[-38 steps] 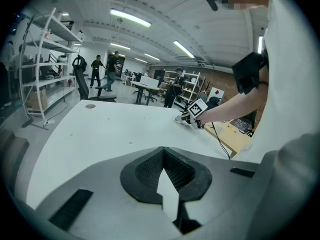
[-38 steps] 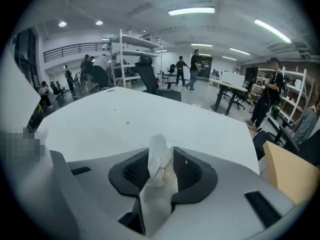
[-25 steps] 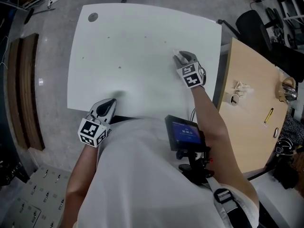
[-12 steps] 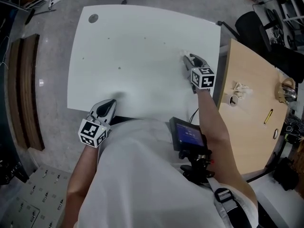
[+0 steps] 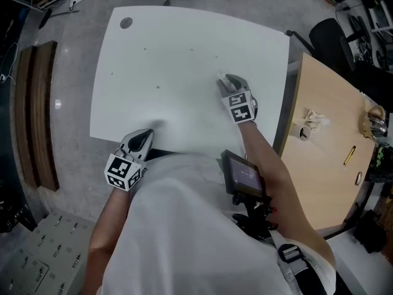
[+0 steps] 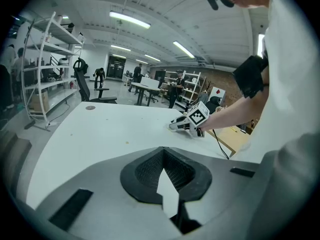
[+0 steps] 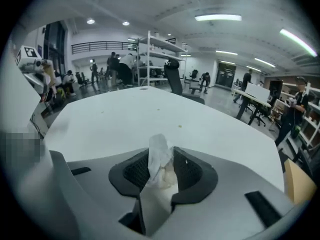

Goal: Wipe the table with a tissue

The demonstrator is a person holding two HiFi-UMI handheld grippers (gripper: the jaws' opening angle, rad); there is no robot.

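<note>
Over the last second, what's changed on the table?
The right gripper, shut on the tissue, swept right toward the table edge, then back left past its start. The left gripper stayed at the near edge; the tissue stayed gripped.

A white short-sleeved shirt is worn; grey left gripper and right gripper each bear black-and-white marker cubes.

Right gripper with tissue further left
</note>
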